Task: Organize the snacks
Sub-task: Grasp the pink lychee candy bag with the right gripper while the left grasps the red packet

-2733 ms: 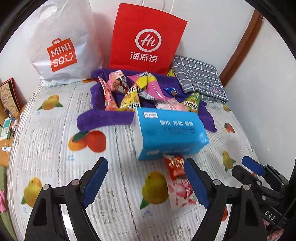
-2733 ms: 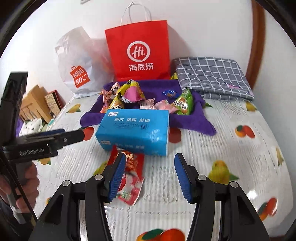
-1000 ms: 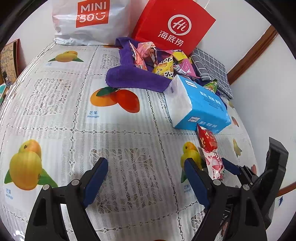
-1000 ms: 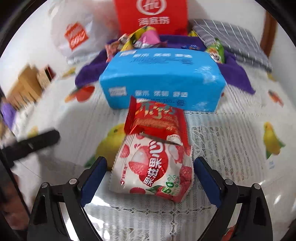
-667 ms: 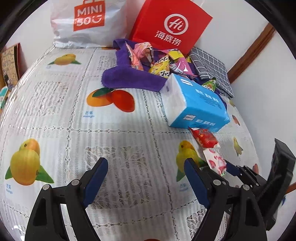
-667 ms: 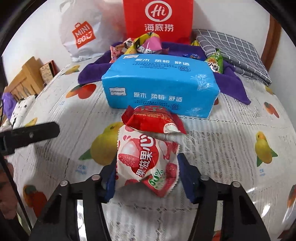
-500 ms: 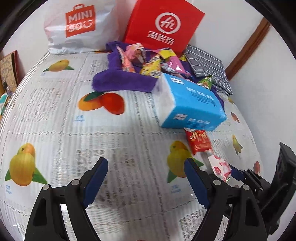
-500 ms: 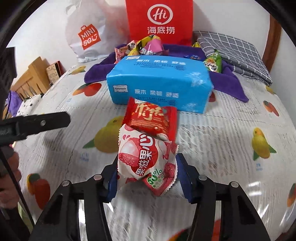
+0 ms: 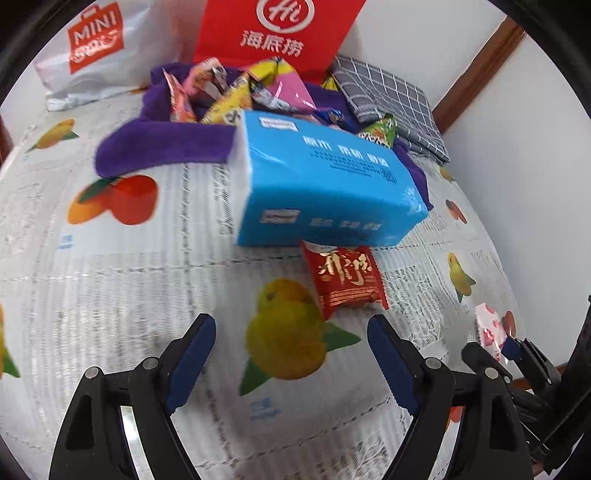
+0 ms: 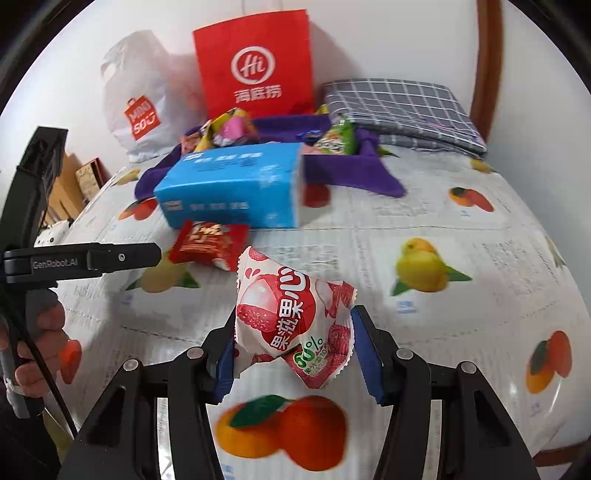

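My right gripper [image 10: 295, 350] is shut on a white and pink lychee snack packet [image 10: 291, 317] and holds it above the fruit-print tablecloth [image 10: 461, 258]. A red snack packet [image 9: 343, 280] lies on the cloth in front of a blue tissue pack [image 9: 321, 184]; both also show in the right wrist view, the red packet [image 10: 210, 243] left of the held packet, the tissue pack [image 10: 232, 188] behind. My left gripper [image 9: 291, 354] is open and empty, just short of the red packet. Several snacks [image 9: 236, 92] are piled on a purple towel [image 9: 159, 147] behind the tissue pack.
A red paper bag [image 9: 273, 33] and a white MINISO bag [image 9: 92, 44] stand against the back wall. A folded grey checked cloth [image 9: 388, 99] lies at the back right. The right gripper's body [image 9: 517, 369] shows at the left view's lower right edge.
My right gripper closed on the lychee packet and lifted it up and back, away from the red packet. My left gripper moved toward the red packet and tissue pack.
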Motion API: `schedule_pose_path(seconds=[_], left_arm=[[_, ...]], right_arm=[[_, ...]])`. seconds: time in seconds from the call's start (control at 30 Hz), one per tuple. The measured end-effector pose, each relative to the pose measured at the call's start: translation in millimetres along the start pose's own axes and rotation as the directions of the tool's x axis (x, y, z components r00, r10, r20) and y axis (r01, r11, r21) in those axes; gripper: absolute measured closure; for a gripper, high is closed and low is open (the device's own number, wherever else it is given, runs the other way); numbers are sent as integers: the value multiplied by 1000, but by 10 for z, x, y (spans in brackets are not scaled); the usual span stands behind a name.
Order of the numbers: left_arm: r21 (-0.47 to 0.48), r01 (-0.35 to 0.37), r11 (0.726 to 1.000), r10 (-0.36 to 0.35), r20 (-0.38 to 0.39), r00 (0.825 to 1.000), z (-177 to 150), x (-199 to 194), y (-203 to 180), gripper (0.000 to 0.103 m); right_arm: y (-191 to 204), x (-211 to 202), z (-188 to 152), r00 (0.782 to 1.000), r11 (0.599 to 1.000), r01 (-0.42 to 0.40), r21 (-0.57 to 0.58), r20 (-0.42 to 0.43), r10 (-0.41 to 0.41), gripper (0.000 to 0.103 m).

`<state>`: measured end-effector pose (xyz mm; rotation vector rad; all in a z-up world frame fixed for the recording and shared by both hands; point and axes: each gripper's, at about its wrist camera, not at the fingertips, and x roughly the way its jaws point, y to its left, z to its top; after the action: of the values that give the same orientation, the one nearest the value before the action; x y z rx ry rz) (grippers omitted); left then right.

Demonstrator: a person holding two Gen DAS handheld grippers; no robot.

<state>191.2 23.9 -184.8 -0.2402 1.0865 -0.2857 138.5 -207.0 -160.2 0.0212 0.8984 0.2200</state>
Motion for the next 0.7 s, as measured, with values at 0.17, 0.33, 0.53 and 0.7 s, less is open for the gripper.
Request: schedule_pose_path(seconds=[0.17, 0.33, 0.53, 0.7], left_arm=[[13, 13, 1000, -13, 19, 1000, 47, 77, -95, 17], [27, -10, 1000, 10, 8, 1000, 143, 203, -254, 11], [60, -89, 994, 88, 20, 996, 175, 328, -456, 10], [121, -189, 975, 186, 32, 982, 160, 466, -683, 10]], right_arm=[[-192, -16, -41, 1000, 1000, 3, 23, 8, -3, 48], [-325, 2, -55, 1000, 999, 14, 32, 12, -14, 48], [-482, -6, -86, 1000, 998, 19, 58, 22, -20, 48], [-554, -35, -115, 999, 998, 19, 65, 33, -21, 48]])
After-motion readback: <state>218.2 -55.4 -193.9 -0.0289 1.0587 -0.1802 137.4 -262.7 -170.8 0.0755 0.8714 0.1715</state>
